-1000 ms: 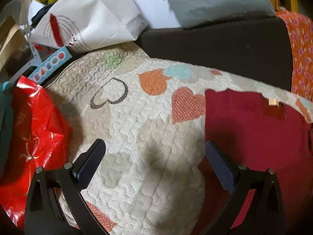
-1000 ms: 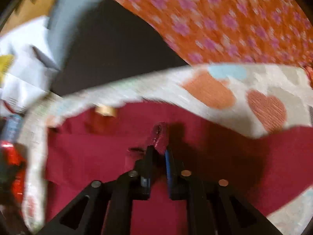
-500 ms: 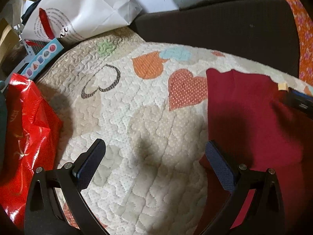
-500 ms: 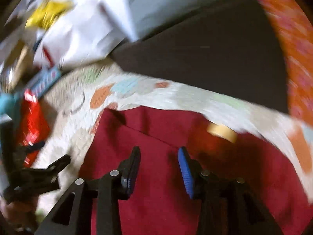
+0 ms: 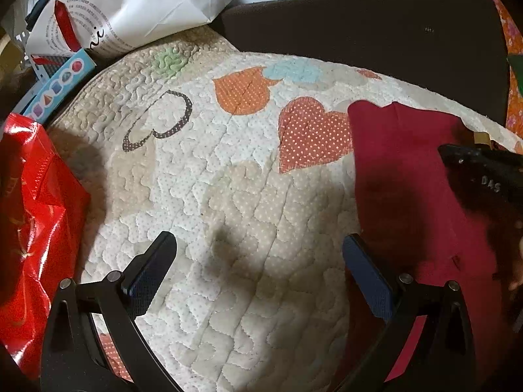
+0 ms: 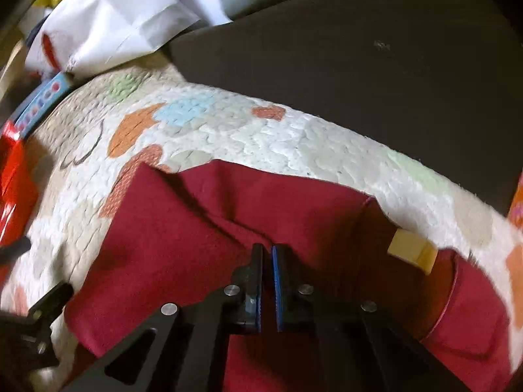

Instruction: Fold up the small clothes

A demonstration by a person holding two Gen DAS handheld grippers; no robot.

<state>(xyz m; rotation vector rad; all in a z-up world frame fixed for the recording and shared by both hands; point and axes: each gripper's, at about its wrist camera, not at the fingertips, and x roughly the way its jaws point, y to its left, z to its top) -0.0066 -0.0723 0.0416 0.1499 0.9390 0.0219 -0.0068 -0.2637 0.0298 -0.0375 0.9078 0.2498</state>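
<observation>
Quilted heart-patterned mat [image 5: 248, 202] bears red garment [image 6: 202, 228]; left gripper [image 5: 258, 254] wide, right gripper [image 6: 267, 254] seemingly pinching it.

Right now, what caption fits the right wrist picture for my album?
Right tongs nearly shut over a dark red cloth garment on a quilted heart-patterned blanket.

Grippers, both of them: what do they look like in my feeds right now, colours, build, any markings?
Both are black angular frames with silver round rivets at the joints. The left gripper has flat fingers faced with dark blue textured pads. The right gripper has the same blue pads edging its fingers. Its black body in the left view bears pale letters, roughly "DAS". No cables or sleeves show.
</observation>
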